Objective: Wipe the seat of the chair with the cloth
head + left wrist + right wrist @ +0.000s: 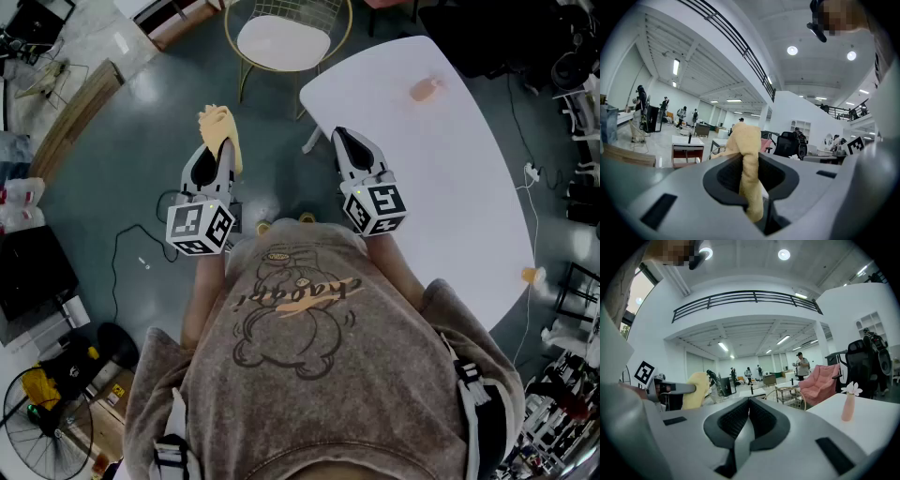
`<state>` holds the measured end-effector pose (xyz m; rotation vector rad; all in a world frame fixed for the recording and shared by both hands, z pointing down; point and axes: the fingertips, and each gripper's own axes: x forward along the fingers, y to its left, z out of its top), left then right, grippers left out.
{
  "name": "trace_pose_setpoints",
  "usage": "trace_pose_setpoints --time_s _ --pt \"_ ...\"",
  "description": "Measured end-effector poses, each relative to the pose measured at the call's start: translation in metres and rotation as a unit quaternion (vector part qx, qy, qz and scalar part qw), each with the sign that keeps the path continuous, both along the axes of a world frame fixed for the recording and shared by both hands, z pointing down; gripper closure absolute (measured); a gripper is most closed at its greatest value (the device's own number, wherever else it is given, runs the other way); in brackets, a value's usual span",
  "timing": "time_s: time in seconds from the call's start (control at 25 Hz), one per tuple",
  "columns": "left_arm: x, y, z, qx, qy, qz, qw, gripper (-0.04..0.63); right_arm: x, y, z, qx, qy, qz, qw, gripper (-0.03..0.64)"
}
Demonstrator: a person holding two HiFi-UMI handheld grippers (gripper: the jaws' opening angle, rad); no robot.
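Note:
A yellow cloth hangs bunched from my left gripper, whose jaws are shut on it; in the left gripper view the cloth runs down between the jaws. My right gripper is held level beside it, shut with nothing in it, its jaws meeting at the centre. The cloth also shows at the left of the right gripper view. The chair, gold wire frame with a white round seat, stands ahead on the floor, well apart from both grippers. Its wire back appears small in the right gripper view.
A white oval table lies to the right with a pink vase on it. Black cables trail on the grey floor at left. A fan and boxes crowd the lower left. People stand far off in the hall.

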<state>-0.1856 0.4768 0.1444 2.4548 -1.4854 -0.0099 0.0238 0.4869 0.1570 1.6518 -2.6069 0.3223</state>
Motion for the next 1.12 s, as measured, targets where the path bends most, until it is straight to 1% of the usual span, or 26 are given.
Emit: trace_pose_setpoints --time_s 0.24,0.36,0.48,0.76,0.96,1.12 --pt "-0.004 0.001 0.004 -0.004 0.006 0.001 1.0000 0.518 -0.009 0.000 -0.001 0.005 0.001 -0.004 1.000 0.589" --pt "-0.005 -0.001 0.005 -0.005 0.013 0.002 0.9999 0.518 -0.008 -0.002 0.000 0.005 0.007 0.007 1.000 0.589" --pt "-0.011 -0.001 0.004 -0.004 0.020 0.004 0.9998 0.518 -0.011 0.000 0.002 -0.001 0.001 0.014 1.000 0.589" --pt "-0.020 0.000 0.009 -0.006 0.018 0.016 0.9997 0.518 -0.015 0.005 0.009 -0.005 0.000 0.031 1.000 0.589" --pt "-0.032 -0.002 0.028 -0.012 0.016 0.027 0.9994 0.518 -0.033 0.010 0.027 -0.003 0.003 0.033 0.999 0.589" --pt "-0.043 0.000 0.025 -0.009 0.018 0.041 0.9990 0.518 -0.054 0.016 0.029 -0.004 0.006 0.028 1.000 0.589"
